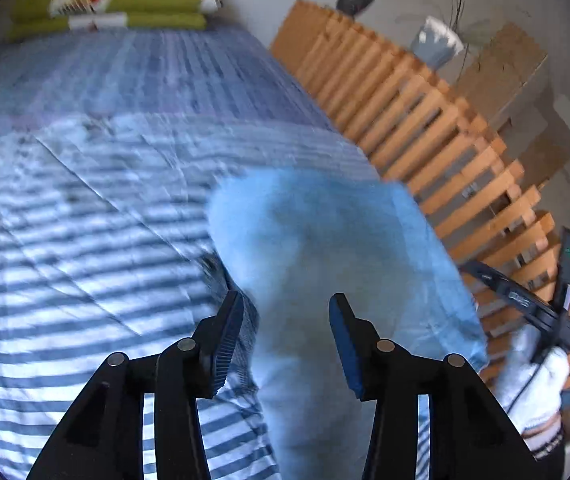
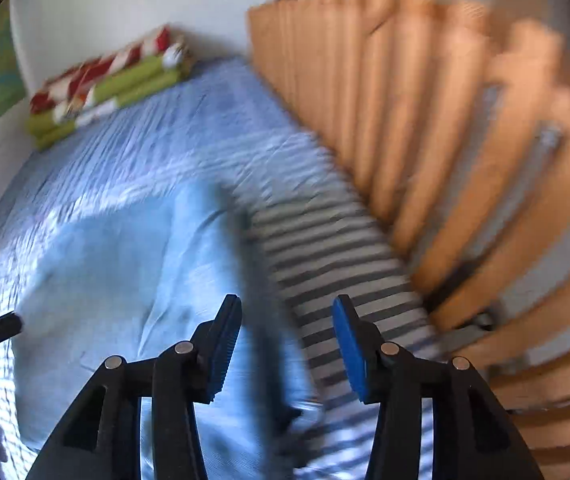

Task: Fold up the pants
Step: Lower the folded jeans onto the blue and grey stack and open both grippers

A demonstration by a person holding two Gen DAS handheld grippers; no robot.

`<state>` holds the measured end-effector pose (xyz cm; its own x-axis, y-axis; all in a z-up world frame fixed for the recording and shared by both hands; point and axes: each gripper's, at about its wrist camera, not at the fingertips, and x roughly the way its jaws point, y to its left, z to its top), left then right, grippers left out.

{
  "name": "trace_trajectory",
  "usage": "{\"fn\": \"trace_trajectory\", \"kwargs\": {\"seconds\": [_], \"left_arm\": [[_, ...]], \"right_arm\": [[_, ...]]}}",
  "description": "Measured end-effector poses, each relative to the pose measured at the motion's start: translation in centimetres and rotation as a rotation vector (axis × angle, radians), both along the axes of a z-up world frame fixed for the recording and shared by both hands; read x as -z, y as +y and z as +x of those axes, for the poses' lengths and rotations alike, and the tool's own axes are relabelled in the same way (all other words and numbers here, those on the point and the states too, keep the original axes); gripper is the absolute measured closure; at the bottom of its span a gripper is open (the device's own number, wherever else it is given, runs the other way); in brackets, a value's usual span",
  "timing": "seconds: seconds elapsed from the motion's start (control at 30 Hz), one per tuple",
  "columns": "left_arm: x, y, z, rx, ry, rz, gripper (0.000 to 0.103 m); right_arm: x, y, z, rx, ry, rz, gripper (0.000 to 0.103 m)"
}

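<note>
Laying light-blue pants [image 1: 325,248] on the striped bedsheet [image 1: 85,240], beside the wooden slat rail [image 1: 425,120]. Going left to right: left gripper [image 1: 287,340] has its jaws apart, nothing pinched, cloth lying below the gap. Right gripper [image 2: 287,340] likewise released, jaws spread over the pants' right edge [image 2: 269,320]. Motion blur hides the hem, probably 1 fold is down. Next grab should take both layers near the corners, 2 grippers level, then pull taut before folding over.

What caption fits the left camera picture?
Open left gripper over light blue pants on a striped bed cover.
</note>
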<state>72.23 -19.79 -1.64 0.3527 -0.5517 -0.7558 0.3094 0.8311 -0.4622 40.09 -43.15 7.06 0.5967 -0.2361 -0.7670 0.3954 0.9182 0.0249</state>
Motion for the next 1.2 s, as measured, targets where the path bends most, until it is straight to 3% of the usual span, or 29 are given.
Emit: {"fn": "trace_trajectory", "kwargs": {"seconds": [0.07, 0.13, 0.27, 0.43, 0.53, 0.63, 0.7, 0.77, 0.87, 1.0, 1.1, 1.2], "left_arm": [[-2.1, -0.2, -0.3, 0.025, -0.054, -0.002, 0.055], [-3.5, -1.1, -0.5, 0.055, -0.084, -0.015, 0.051], [-2.8, -3.7, -0.9, 0.106, -0.020, -0.057, 0.051], [2.6, -3.8, -3.0, 0.121, 0.053, 0.034, 0.054], [3.4, -2.1, -3.7, 0.096, 0.050, 0.044, 0.054], [1.8, -0.1, -3.7, 0.051, -0.012, 0.067, 0.053], [0.7, 1.1, -3.3, 0.022, -0.001, 0.029, 0.053], [-0.2, 1.1, -3.5, 0.038, -0.013, 0.034, 0.053], [-1.0, -0.2, -5.9, 0.106, -0.028, 0.035, 0.053], [0.6, -3.1, -10.2, 0.234, 0.013, 0.042, 0.053], [2.2, -3.2, -12.4, 0.241, 0.053, 0.053, 0.053], [2.3, -1.7, -15.0, 0.253, 0.084, 0.066, 0.053]], "right_arm": [[-2.1, 0.7, -2.1, -0.030, -0.071, -0.006, 0.059], [-3.0, 3.1, -3.4, -0.143, -0.073, -0.001, 0.059], [-0.8, 6.8, -4.0, -0.251, 0.009, -0.006, 0.061], [4.9, 6.0, -6.6, -0.238, 0.146, -0.081, 0.070], [7.0, 3.1, -9.2, -0.175, 0.218, -0.088, 0.070], [5.1, 1.9, -10.9, -0.140, 0.142, -0.029, 0.070], [2.5, 2.0, -11.2, -0.132, 0.053, 0.012, 0.070], [0.6, 3.0, -10.7, -0.140, -0.009, 0.000, 0.070], [-0.8, 5.1, -8.7, -0.188, -0.050, 0.064, 0.070], [1.3, 7.6, -5.2, -0.209, 0.022, 0.011, 0.068], [3.8, 7.5, -4.4, -0.155, 0.116, -0.008, 0.068], [4.3, 7.2, -5.7, -0.097, 0.158, -0.056, 0.067]]}}
